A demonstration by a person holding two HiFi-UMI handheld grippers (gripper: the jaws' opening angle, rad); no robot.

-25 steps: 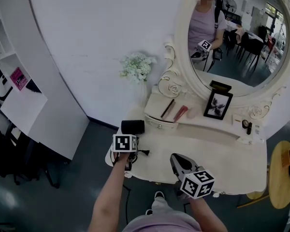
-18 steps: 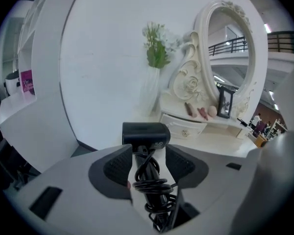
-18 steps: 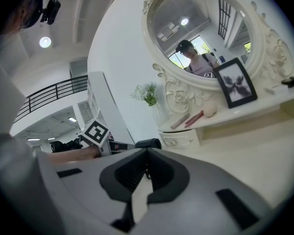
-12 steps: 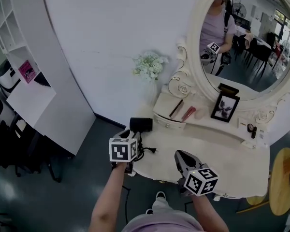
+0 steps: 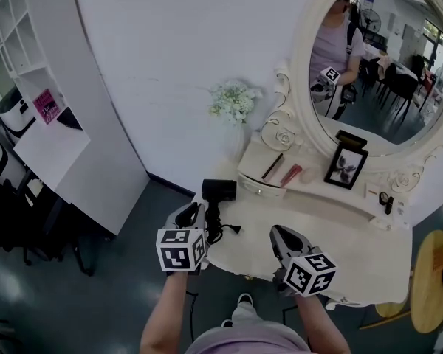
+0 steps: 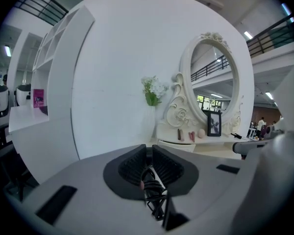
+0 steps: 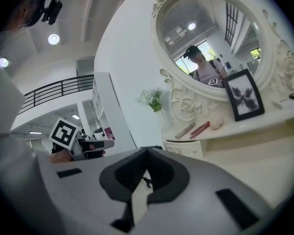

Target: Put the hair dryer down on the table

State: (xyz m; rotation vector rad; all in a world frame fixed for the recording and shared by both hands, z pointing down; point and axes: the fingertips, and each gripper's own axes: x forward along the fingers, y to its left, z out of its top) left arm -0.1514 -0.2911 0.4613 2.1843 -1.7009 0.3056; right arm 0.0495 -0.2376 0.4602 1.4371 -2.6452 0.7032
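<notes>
Black hair dryer (image 5: 218, 190) lies on the cream tabletop (image 5: 347, 245), below and left of the ornate oval mirror (image 5: 380, 65). Left claw (image 5: 191, 214) sits further down-left of the mirror. Its jaws have just been closing and are now nearly together, pinching a loop of the dryer's black cord (image 5: 213, 226). Right claw (image 5: 281, 237) is below the mirror at the tabletop's near edge, jaws together, nothing between.

Head view downward, others low (mirror (image 5: 376, 65) shared)

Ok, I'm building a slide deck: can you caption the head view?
Black hair dryer lying at the left end of a white dressing table below an ornate oval mirror.
</notes>
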